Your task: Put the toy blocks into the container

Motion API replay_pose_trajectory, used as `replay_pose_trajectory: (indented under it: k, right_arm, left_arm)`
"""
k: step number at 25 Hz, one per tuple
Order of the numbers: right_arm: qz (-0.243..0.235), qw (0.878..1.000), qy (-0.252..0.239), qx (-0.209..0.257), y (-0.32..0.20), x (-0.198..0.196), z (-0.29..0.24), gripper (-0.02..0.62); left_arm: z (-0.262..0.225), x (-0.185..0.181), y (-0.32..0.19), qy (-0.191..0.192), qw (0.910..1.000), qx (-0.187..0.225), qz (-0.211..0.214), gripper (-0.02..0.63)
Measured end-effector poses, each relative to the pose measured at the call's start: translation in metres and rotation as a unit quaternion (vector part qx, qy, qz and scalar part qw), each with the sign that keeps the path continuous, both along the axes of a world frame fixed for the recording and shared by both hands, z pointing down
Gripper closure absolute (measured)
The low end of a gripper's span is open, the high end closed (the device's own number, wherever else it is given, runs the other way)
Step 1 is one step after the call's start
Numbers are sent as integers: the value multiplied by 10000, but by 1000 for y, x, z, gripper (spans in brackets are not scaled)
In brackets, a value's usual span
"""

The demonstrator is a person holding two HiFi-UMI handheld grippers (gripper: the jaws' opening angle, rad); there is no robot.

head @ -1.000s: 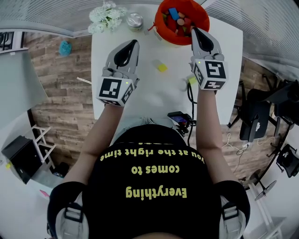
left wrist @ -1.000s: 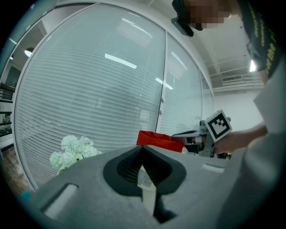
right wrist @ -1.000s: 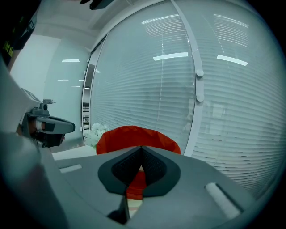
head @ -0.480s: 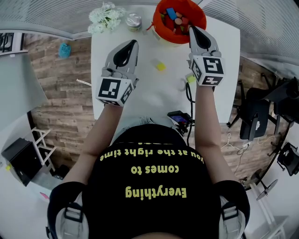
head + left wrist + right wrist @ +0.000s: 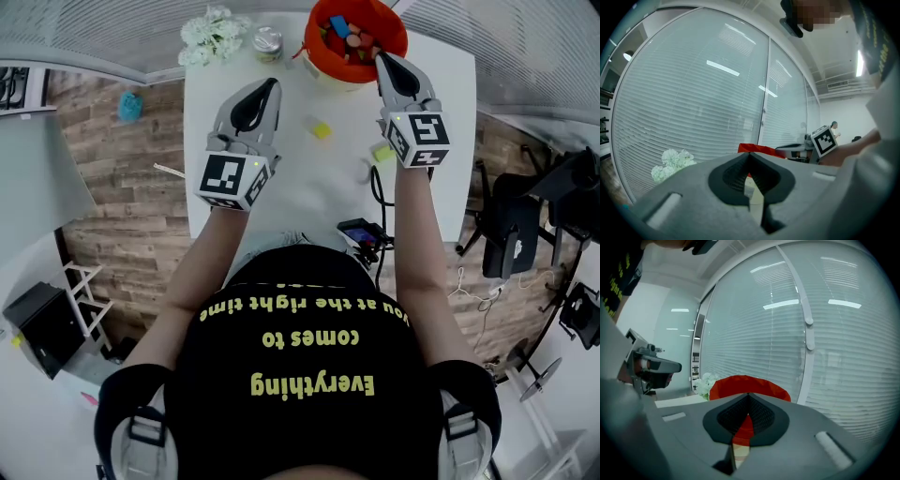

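Note:
An orange container (image 5: 377, 17) with several coloured blocks inside stands at the far end of the white table (image 5: 291, 192). In the right gripper view it fills the middle as a red container (image 5: 740, 383). A yellow block (image 5: 322, 130) lies on the table between the grippers. A yellow-green block (image 5: 382, 153) lies beside the right gripper's body. My right gripper (image 5: 382, 58) (image 5: 749, 395) is shut and empty, its tips at the container's near rim. My left gripper (image 5: 271, 86) (image 5: 749, 154) is shut and empty, held above the table left of the yellow block.
White flowers (image 5: 214, 36) and a metal tin (image 5: 269, 42) stand at the table's far left. A black cable and a small device (image 5: 361, 236) lie at the near right edge. Office chairs (image 5: 511, 239) stand on the floor to the right.
The right gripper has crept slightly forward and left, staying at the container's rim. The left gripper has hardly moved. Both stay shut.

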State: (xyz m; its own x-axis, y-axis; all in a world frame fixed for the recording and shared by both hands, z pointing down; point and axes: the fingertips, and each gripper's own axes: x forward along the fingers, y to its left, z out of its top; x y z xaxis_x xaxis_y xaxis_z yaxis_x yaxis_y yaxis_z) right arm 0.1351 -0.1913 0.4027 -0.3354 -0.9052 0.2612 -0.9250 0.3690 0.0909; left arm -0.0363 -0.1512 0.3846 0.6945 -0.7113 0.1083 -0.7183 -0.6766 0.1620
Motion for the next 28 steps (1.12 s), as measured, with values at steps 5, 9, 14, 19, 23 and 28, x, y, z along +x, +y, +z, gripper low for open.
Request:
replay_pose_trajectory:
  k: [5,9,14,19,23,28]
  right_arm:
    - [116,9986,299,424,23,10,-25,589]
    - [280,9979,167,567,45,22,-42,589]
    - [505,9956,179,767,71,36,-65,589]
    - [713,9931,164,921,88,47,-84,589]
    - [848,9917,159,955,103,53,-89,589]
    - [960,9907,188,951,120,57,-90,589]
  left_arm:
    - [-9,-4,3,38,9999,98,-11,607]
    - [-15,-7,9,61,9999,145,1,607]
    - [-27,-8,16,95,9996,258,75,607]
    - [-34,-6,22,61,9994,308,131,607]
    - [-43,-5,30,120,9989,402,217,607]
    - [-52,-6,39,148,9980,549,269,607]
